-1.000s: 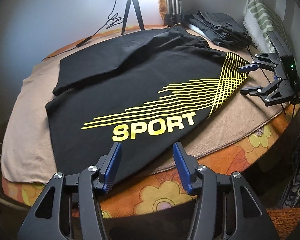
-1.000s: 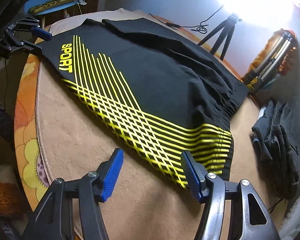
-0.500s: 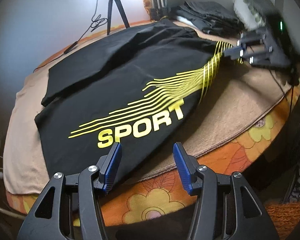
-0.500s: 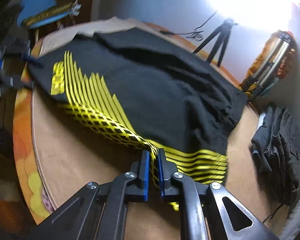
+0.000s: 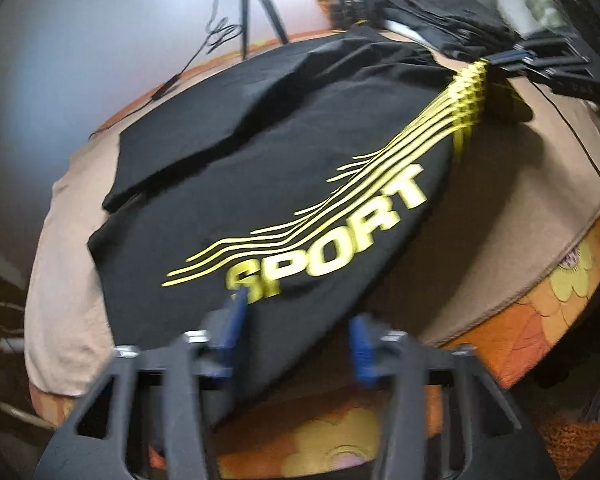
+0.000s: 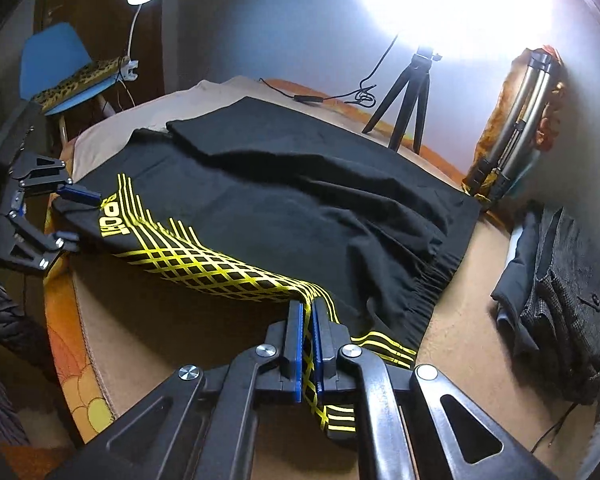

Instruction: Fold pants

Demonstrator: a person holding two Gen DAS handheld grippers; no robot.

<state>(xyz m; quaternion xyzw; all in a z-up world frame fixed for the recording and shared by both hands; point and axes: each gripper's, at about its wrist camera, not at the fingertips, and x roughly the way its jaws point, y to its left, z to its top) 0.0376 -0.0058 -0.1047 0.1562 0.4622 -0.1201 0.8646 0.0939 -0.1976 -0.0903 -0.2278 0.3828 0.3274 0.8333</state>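
Pants [image 6: 284, 216] pinched by right gripper [image 6: 308, 316] alone.

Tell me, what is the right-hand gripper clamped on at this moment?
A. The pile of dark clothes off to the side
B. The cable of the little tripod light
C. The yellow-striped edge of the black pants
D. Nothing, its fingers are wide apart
C. In the right wrist view the right gripper has its blue pads pressed together on the yellow-striped edge of the black pants, which lifts off the bed there.
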